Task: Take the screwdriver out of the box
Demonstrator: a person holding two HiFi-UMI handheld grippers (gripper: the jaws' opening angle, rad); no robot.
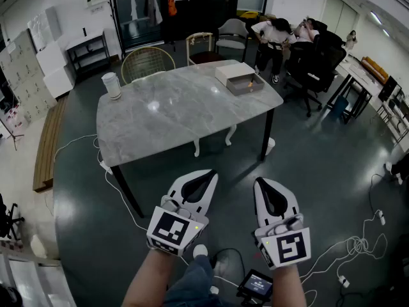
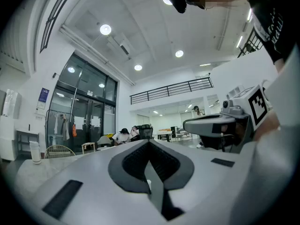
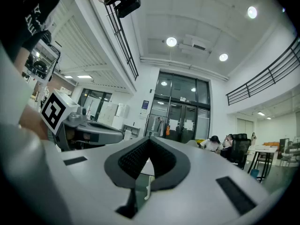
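Note:
An open white and grey box [image 1: 239, 78] sits on the far right corner of the marble table [image 1: 179, 114]. A small orange thing [image 1: 254, 82] shows at the box's right end; I cannot tell whether it is the screwdriver. My left gripper [image 1: 208, 174] and right gripper [image 1: 262, 183] hang side by side over the floor, well short of the table's near edge. Both are shut with nothing between their jaws. In the left gripper view the jaws meet at a point [image 2: 149, 142], and the right gripper [image 2: 220, 124] shows beside them. The right gripper view shows the same closed tips [image 3: 149, 139].
A white cylinder [image 1: 111, 85] stands at the table's far left corner. Chairs [image 1: 147, 62] line the far side, and people sit at the back right [image 1: 275, 34]. Cables [image 1: 358, 242] trail on the dark floor, and a small screen device [image 1: 255, 286] lies by my feet.

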